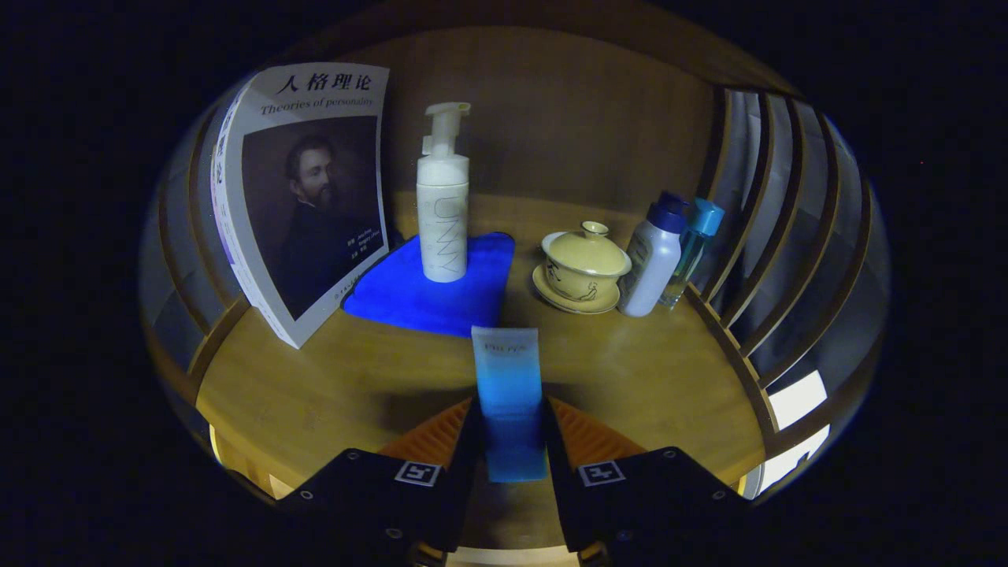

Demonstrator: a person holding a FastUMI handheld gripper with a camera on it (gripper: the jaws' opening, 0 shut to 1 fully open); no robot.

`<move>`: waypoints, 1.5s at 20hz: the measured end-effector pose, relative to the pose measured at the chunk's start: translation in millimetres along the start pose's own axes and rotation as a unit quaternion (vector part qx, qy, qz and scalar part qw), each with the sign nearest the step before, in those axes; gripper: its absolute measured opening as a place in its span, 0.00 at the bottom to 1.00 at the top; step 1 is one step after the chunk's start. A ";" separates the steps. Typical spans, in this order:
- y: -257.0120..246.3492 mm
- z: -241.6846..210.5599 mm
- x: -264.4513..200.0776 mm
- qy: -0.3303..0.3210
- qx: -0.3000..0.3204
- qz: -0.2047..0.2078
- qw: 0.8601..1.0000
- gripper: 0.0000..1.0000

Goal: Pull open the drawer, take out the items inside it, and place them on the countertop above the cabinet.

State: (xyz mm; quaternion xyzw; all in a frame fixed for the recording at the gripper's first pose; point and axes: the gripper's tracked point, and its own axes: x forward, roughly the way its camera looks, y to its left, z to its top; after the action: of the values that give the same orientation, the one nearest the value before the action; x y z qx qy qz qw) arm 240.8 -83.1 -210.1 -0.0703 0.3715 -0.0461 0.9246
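Observation:
My gripper point(510, 425) is shut on a flat blue tube point(508, 378), pale at its far end and deep blue where both fingers press on it. The tube sticks out ahead of the fingers over the wooden countertop point(354, 378). Whether it rests on the wood or hangs just above it, I cannot tell. Beyond the tube lies a folded blue cloth point(465, 295) with a white pump bottle point(442, 213) standing upright on it.
A book point(307, 197) leans upright to the left of the cloth. Right of the cloth stand a yellow lidded cup on a saucer point(583, 268), a white bottle with a dark cap point(652, 256) and a small teal bottle point(693, 244). Slatted wooden sides point(776, 236) and a back panel enclose the countertop.

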 end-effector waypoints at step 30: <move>47.3 -90.5 -287.3 -0.313 0.050 0.032 0.948 0.94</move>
State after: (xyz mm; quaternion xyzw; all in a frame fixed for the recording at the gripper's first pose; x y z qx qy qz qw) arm -27.1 -5.6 -86.9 -0.0233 0.0627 -0.0106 0.9977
